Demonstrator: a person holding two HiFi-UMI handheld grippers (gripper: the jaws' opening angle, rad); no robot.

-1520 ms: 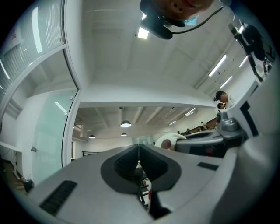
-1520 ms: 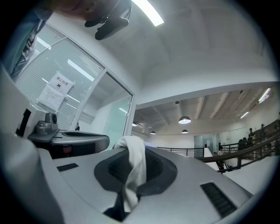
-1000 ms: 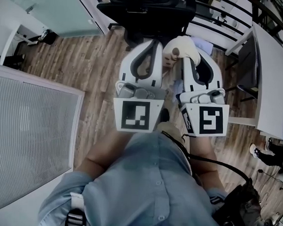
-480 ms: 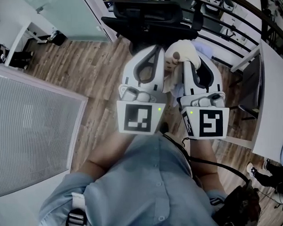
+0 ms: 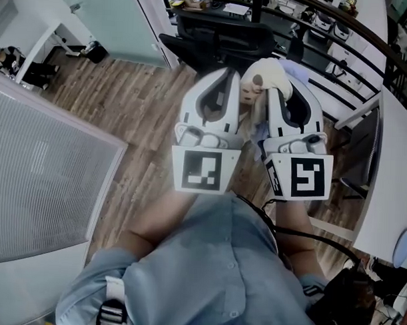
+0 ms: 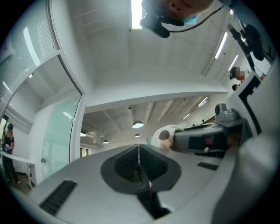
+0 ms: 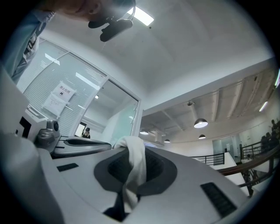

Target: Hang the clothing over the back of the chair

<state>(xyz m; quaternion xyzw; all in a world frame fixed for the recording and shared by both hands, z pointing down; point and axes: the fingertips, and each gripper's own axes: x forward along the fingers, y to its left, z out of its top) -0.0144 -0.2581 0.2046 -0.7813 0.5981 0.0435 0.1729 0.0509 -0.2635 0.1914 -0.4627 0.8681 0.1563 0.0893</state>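
A cream garment (image 5: 263,77) with a printed patch is bunched over the tip of my right gripper (image 5: 280,94), which is shut on it. In the right gripper view a white fold of the garment (image 7: 135,164) runs down between the jaws of the right gripper (image 7: 131,151). My left gripper (image 5: 223,79) is held close beside it, tips level. Its jaws meet in a thin seam in the left gripper view (image 6: 139,151), with no cloth seen between them. The black office chair (image 5: 221,36) stands just beyond both tips. Both grippers tilt slightly upward.
A frosted partition with blinds (image 5: 43,179) stands at my left. A white desk (image 5: 396,172) runs along the right, with a dark chair (image 5: 364,151) tucked beside it. A black railing (image 5: 341,37) crosses behind the office chair. Wooden floor (image 5: 119,102) lies around it.
Both grippers have risen and moved forward together with the garment. The office chair now sits closer under their tips.
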